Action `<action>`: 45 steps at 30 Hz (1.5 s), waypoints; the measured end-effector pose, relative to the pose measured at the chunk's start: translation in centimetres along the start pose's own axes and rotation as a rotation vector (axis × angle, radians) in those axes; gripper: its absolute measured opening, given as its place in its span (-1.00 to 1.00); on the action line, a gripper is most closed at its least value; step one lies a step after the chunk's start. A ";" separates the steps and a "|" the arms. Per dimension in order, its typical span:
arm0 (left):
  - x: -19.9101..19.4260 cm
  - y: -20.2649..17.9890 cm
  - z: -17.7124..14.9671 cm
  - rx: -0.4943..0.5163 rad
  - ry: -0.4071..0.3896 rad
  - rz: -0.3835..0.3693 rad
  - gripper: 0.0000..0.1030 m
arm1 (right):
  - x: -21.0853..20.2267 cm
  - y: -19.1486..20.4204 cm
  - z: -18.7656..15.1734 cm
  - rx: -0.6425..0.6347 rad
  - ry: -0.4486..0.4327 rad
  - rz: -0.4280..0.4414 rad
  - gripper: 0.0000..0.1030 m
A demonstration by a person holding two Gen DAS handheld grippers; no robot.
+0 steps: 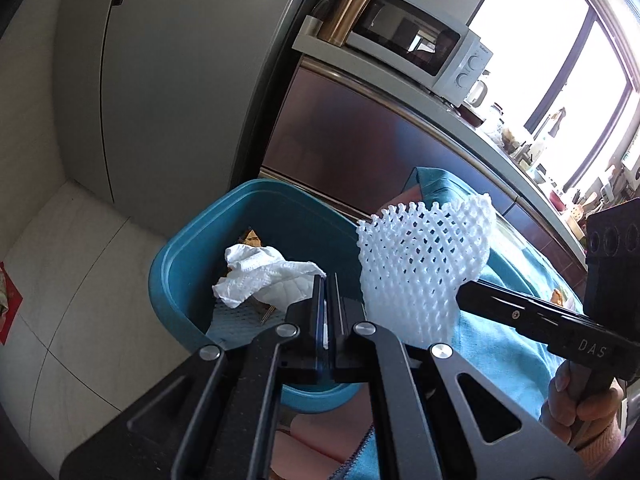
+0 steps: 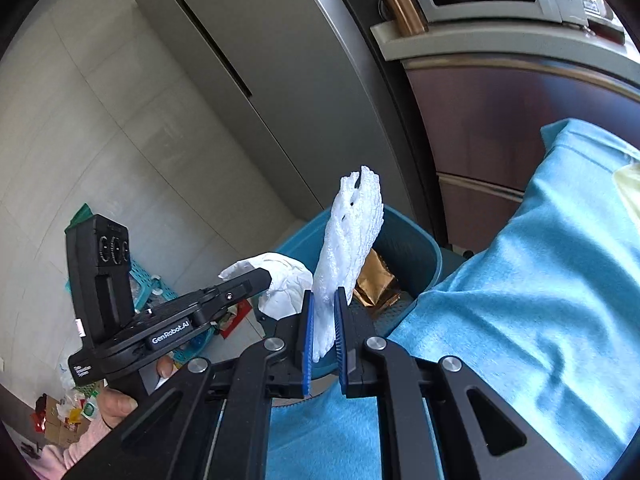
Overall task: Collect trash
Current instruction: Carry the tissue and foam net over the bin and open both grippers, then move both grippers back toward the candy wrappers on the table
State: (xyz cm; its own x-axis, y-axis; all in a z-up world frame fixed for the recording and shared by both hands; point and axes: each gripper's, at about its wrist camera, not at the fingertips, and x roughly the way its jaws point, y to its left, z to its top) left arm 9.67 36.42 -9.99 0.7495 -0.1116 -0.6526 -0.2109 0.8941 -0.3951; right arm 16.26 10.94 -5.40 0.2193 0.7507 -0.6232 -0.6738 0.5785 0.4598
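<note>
Left hand-held gripper (image 1: 326, 280) pinching crumpled tissue (image 1: 264, 276) over teal bin (image 1: 176, 264), right hand-held gripper (image 2: 324, 300) pinching white foam net (image 2: 348, 236) beside it

Bin mouth (image 1: 256, 196) open from above, but the left tongs (image 1: 326, 280) and right tongs (image 2: 323, 294) crowd it side by side (tissue (image 1: 264, 276) and foam net (image 1: 424, 256) between), blue cloth (image 2: 520, 280) flanking right, fridge (image 1: 180, 80) close behind.
</note>
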 end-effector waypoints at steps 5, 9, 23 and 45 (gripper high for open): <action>1.9 0.4 -0.4 -0.007 0.030 0.029 -0.93 | 2.3 0.1 0.1 0.004 0.054 -0.035 -0.77; 2.6 0.5 -0.7 -0.014 0.041 0.038 -0.78 | 2.5 -0.1 -0.3 0.017 0.063 -0.045 -0.74; 0.2 -1.4 -1.2 0.007 -0.020 0.008 -0.60 | 0.5 -0.9 -0.9 0.034 0.027 -0.047 -0.54; -0.6 -22.3 -8.6 0.404 0.055 -0.364 -0.18 | -23.6 -10.2 -12.7 0.159 -0.318 -0.478 -0.46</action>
State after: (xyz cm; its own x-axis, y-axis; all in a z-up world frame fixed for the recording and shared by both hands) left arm 8.54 12.86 -6.38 0.6931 -0.4579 -0.5568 0.3221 0.8877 -0.3290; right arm 8.99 -16.68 -3.39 0.6895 0.4400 -0.5753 -0.3399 0.8980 0.2794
